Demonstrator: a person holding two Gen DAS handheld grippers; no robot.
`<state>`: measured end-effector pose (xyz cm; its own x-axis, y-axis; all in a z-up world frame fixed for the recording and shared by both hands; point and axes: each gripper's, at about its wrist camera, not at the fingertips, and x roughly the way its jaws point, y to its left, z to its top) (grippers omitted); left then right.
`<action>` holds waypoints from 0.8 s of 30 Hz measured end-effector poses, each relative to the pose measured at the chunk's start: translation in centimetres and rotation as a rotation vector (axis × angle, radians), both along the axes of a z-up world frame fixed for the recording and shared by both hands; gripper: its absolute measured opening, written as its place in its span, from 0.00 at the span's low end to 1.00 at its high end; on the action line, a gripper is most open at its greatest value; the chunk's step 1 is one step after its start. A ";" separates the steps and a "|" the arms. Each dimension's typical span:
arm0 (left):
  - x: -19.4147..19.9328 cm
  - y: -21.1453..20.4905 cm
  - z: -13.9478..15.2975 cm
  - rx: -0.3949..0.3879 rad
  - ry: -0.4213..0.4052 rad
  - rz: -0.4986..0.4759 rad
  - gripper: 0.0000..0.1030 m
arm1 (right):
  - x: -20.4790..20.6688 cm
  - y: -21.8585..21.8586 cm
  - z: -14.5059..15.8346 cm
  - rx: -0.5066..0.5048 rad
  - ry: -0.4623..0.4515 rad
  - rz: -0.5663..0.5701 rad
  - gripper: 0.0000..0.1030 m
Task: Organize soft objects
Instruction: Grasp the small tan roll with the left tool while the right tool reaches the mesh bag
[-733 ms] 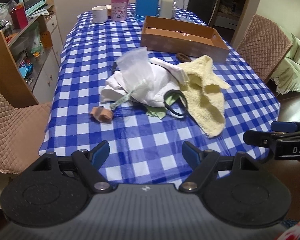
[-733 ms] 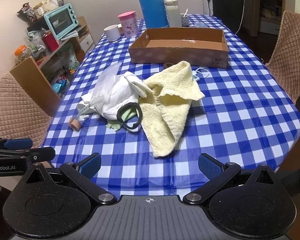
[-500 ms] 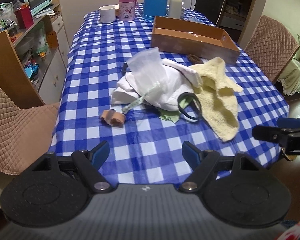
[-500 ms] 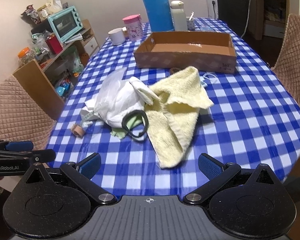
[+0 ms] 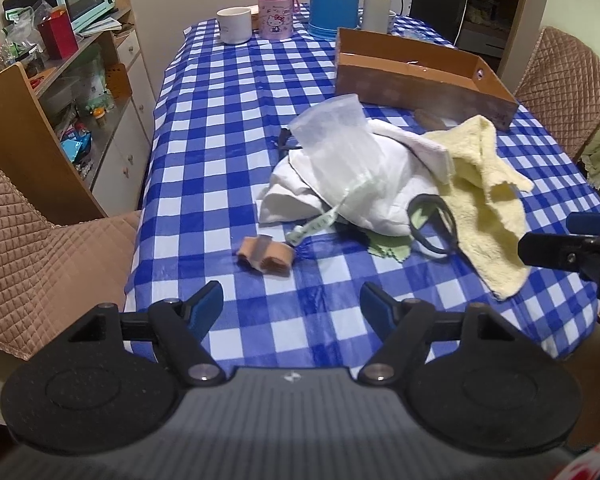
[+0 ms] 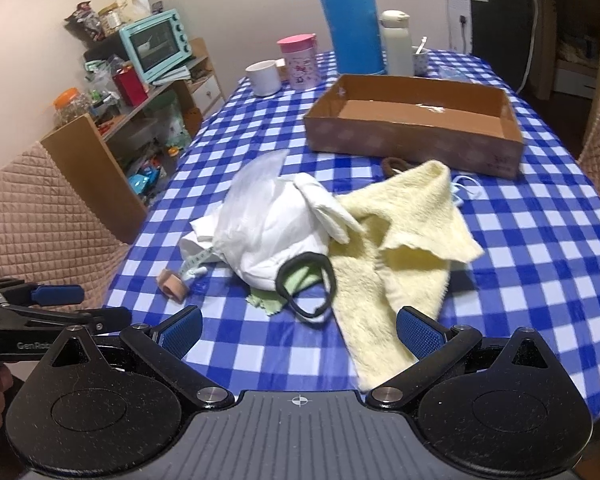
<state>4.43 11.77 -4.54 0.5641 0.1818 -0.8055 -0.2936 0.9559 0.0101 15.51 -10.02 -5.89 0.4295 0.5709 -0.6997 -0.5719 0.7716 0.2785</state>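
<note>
Yellow towel (image 6: 404, 248) and white cloth bundle (image 6: 268, 232) heaped mid-table on checked cloth (image 5: 228, 152), nearer than a moment ago; approach under way, nothing lifted. Left gripper (image 5: 292, 304) just narrowed slightly, jaws apart, nothing between; right gripper (image 6: 298, 330) apart, empty. Cardboard box (image 6: 414, 136) beyond heap, looks empty of soft items.

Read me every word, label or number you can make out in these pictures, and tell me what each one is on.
"GenRobo", cut off at the right: white lettering on the side of the left gripper, seen from the right wrist.
Pink cup: a cartoon cat picture; its small print is too blurred to read.
Cardboard box: dark marks near its right corner, unreadable.
Measuring tape: marks too small to read.
</note>
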 end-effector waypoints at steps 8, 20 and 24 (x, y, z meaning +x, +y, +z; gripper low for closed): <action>1.0 1.4 -1.0 0.010 0.013 0.010 0.69 | 1.4 2.2 -0.6 0.012 0.015 0.020 1.00; 2.6 2.9 -3.4 0.016 0.019 -0.019 0.66 | 2.6 5.3 -1.8 0.022 -0.013 0.042 0.96; 3.1 3.4 -4.2 0.014 0.015 -0.029 0.65 | 3.0 6.3 -2.1 0.024 -0.018 0.048 0.90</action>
<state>7.56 15.15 -8.73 0.5571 0.1767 -0.8115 -0.2659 0.9636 0.0273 18.52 -3.76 -8.04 0.4133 0.6079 -0.6780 -0.6130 0.7363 0.2864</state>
